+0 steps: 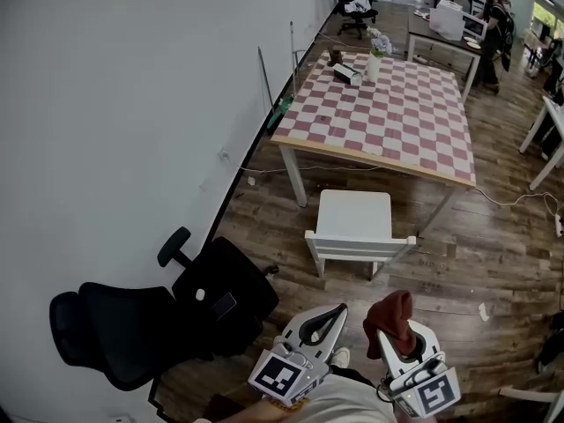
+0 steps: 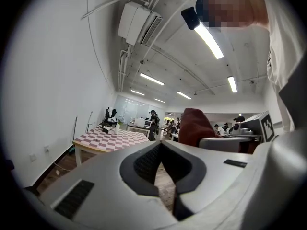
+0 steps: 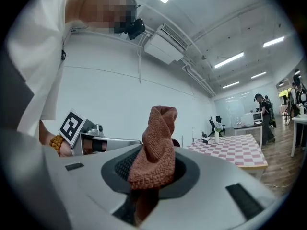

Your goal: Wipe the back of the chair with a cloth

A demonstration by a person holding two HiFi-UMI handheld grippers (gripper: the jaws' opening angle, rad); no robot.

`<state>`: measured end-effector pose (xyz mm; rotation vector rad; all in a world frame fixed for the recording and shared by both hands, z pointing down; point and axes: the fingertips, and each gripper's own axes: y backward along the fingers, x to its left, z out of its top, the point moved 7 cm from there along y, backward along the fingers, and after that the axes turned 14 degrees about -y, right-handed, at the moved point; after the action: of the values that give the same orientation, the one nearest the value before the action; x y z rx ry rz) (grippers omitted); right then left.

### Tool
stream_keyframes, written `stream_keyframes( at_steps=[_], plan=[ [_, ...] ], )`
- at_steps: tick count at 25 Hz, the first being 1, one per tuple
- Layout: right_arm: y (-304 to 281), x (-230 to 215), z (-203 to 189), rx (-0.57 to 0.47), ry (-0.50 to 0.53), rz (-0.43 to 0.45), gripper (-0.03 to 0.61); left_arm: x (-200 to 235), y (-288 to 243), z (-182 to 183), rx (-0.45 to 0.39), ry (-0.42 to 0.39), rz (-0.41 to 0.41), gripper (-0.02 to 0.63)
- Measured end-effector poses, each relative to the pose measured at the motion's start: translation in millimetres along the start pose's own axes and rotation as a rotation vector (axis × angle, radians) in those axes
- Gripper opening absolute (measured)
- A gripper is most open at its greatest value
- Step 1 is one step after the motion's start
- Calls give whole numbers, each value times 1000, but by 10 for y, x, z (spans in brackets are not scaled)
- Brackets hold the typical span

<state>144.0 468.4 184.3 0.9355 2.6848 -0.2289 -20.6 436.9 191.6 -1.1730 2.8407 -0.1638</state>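
Closest to the camera, at the bottom of the head view, two white hand-held grippers with marker cubes point forward side by side. The left gripper (image 1: 335,314) has its jaws brought together, the black pads meeting at the tips with nothing between them, as its own view shows (image 2: 160,145). Just beside it, the right gripper (image 1: 404,335) has its jaws pressed onto a reddish-brown terry cloth (image 1: 393,312). In the right gripper view the gripper (image 3: 154,178) pinches the cloth (image 3: 156,145) at its lower part, and the twisted upper end stands up past the jaw tips.

To the left of the grippers, a black mesh office chair with a headrest (image 1: 159,315) stands close to the plain white wall (image 1: 132,86). Ahead of the grippers, well apart from both, a white wooden chair with a slatted back (image 1: 355,223) stands on the dark wood-plank floor (image 1: 493,254). Its back is turned towards the camera and its seat faces a table.

Beyond it is that long table covered in a pink-and-white chequered cloth (image 1: 388,108), carrying a white vase of flowers (image 1: 374,60) at its far end. Farther off, a person in dark clothes (image 1: 490,33) stands beside a desk, and another black office chair (image 1: 354,7) sits near the wall.
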Motion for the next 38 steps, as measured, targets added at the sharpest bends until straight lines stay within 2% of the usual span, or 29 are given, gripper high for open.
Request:
stream_keyframes(
  at_steps=[5,10,19,27,33,38],
  plan=[
    [-134,-142,-39,18,-15,-6,100,87,-147,0,5,-4,-10,12],
    [-472,-277,-41,32,-14,-10,100,401,-316,-42,-18,-19,-11,9],
    [-1499,-593,53,71,-5,-45,100,1378,-795,-69,-41,-26,-80,8],
    [-2302,-865,158,81,1,-82,100,2199,-1157,-108,-15,-25,-85,9],
    [-2613,-1051,132,101,9,-108,100,2514,-1336,-207,6,-8,-98,9],
    [-2798,-1240,39,198,35,-60,100,2679,-1492,-334,45,5,-74,9]
  ],
)
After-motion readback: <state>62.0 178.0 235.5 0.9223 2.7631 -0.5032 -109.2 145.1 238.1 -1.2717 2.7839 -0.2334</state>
